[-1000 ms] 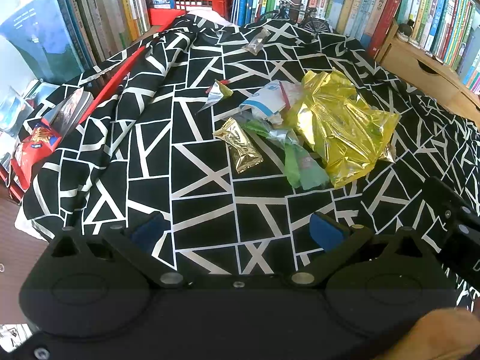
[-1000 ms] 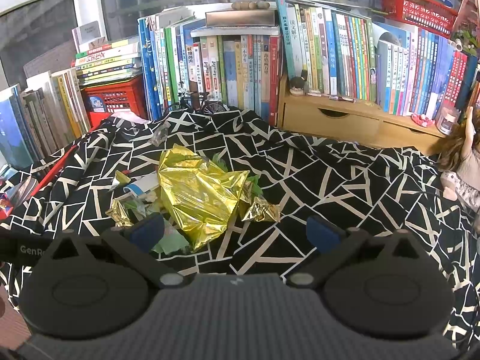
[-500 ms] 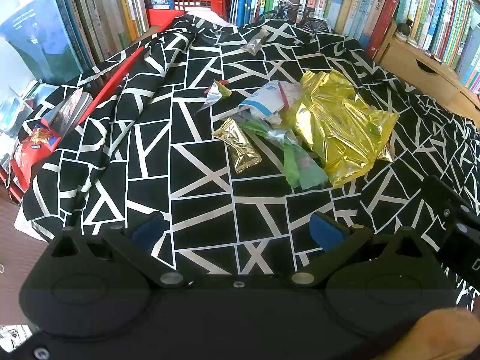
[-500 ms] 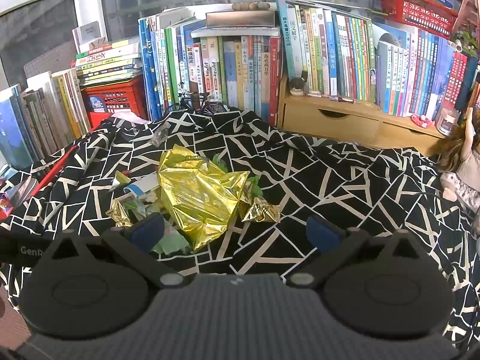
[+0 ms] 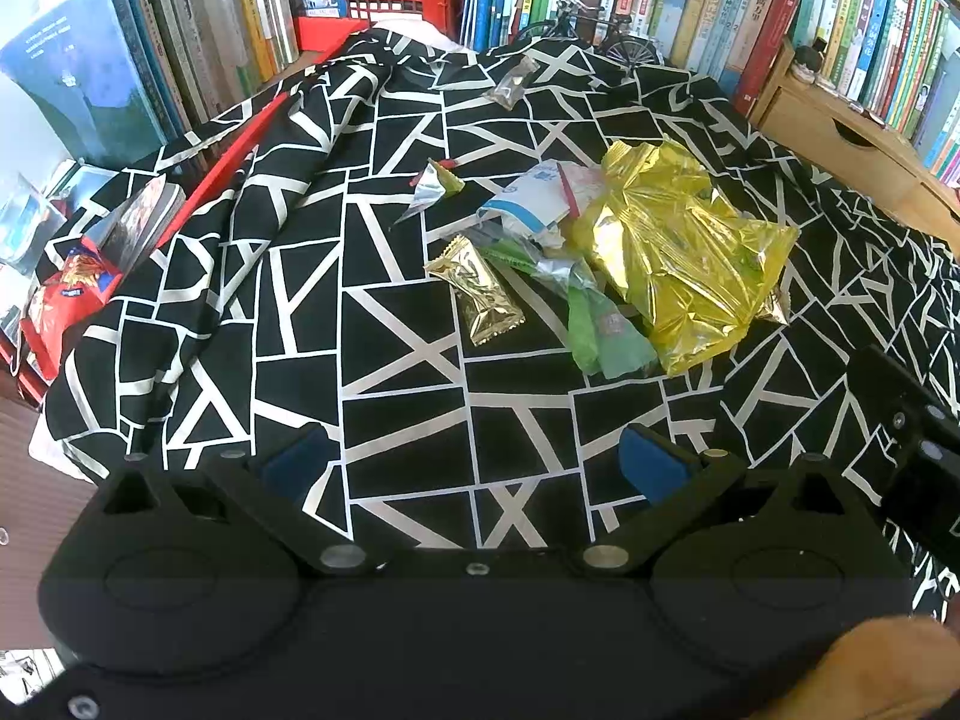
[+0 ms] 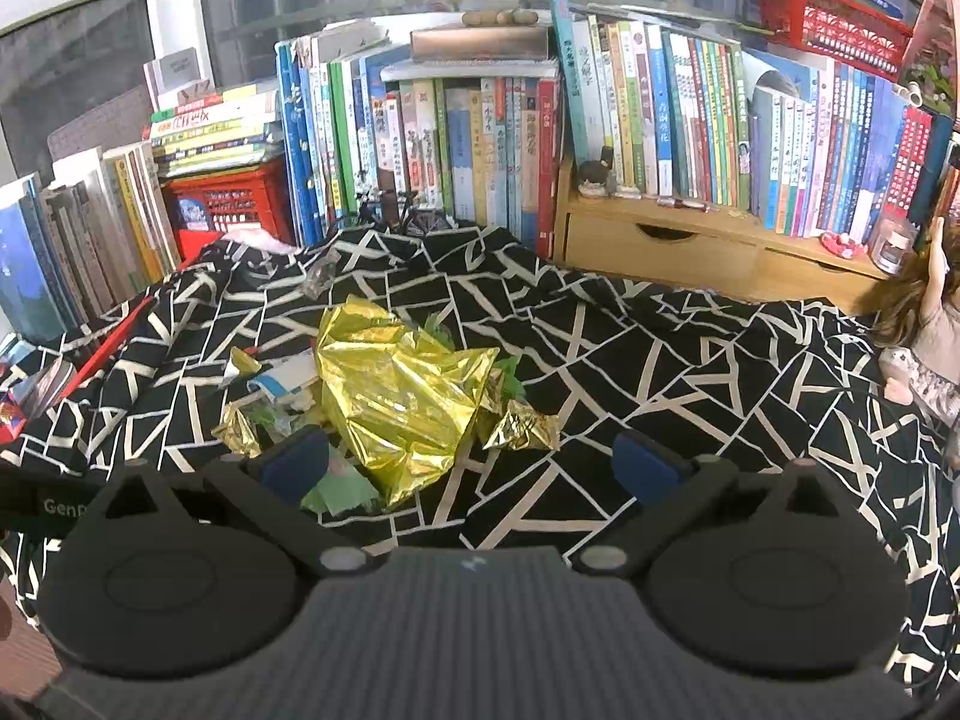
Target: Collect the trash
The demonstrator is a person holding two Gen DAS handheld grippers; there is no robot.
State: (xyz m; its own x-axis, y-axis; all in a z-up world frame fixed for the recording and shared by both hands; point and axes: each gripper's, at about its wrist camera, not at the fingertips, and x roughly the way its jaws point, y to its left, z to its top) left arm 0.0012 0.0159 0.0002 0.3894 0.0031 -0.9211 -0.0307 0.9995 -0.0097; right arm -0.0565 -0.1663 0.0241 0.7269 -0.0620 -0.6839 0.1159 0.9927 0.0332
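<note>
We hold both grippers back from a scatter of wrappers on a counter draped in a black-and-white patterned cloth (image 5: 384, 360), books ranged behind it. The left gripper (image 5: 474, 462) has its jaws spread wide with nothing between them; the right gripper (image 6: 474, 462) is likewise spread wide and empty. Ahead of the left jaws, slightly to their right and well apart from the tips, lies a small gold wrapper (image 5: 477, 294), its long axis slanting from far-left to near-right across our line of approach, with bare cloth all around its near end. Just beside it to the right sit green wrappers (image 5: 606, 330), a blue-and-white packet (image 5: 528, 204) and the large crumpled gold foil bag (image 5: 678, 246), which overlaps its neighbours. A silver wrapper (image 5: 429, 189) lies apart to the far left, and a clear wrapper (image 5: 510, 81) farther off near a model bicycle (image 5: 591, 30). From the right wrist view the foil bag (image 6: 399, 396) lies ahead and left of centre, closer to the left finger, with a crumpled gold scrap (image 6: 522, 426) just beside its right edge, nearly centred between the jaws. We judge the left gripper nearer to the small gold wrapper and the right nearer to the scrap and bag; a closing across the wrapper's short width would call for turning the left jaws to meet that slant. No bin or bag for collection shows in either view.
</note>
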